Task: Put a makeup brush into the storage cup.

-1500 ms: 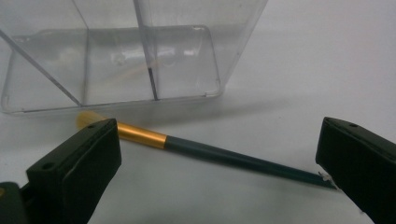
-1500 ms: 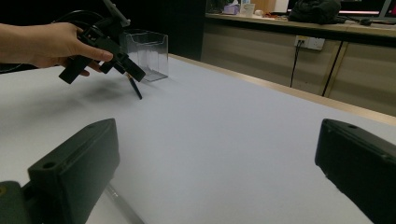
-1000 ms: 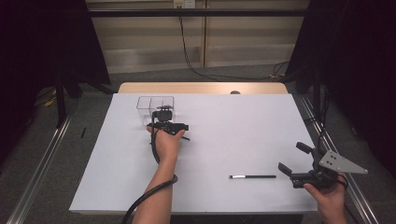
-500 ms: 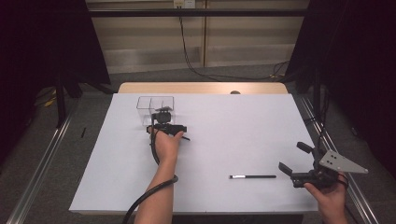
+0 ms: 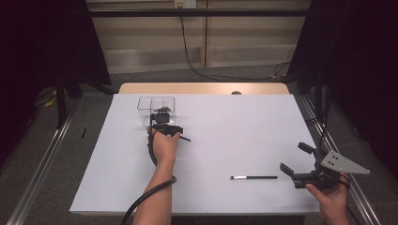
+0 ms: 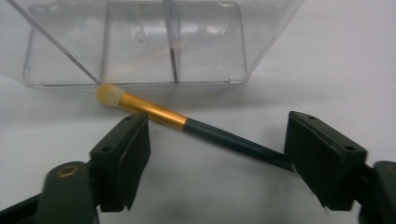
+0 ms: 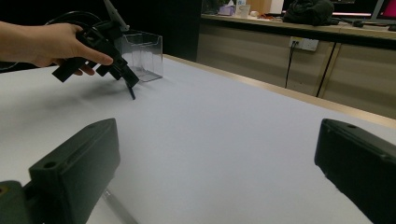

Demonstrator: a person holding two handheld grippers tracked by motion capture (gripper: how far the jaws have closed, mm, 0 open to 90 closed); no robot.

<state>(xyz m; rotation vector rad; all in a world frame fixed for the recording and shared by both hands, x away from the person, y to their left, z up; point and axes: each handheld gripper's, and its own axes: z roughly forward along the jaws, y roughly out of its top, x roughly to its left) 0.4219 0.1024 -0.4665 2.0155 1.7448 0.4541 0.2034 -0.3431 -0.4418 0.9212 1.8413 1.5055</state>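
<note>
The left gripper (image 6: 217, 154) is holding its fingers (image 6: 122, 161) spread wide, released, either side of a makeup brush (image 6: 187, 125) lying on the white bench (image 5: 234, 131). Just beyond the bristles is standing a clear divided box (image 6: 140, 42). The right gripper (image 5: 296, 159) is also gaping, ungrasping, with a black pen (image 5: 254, 177) lying just beside it.
</note>
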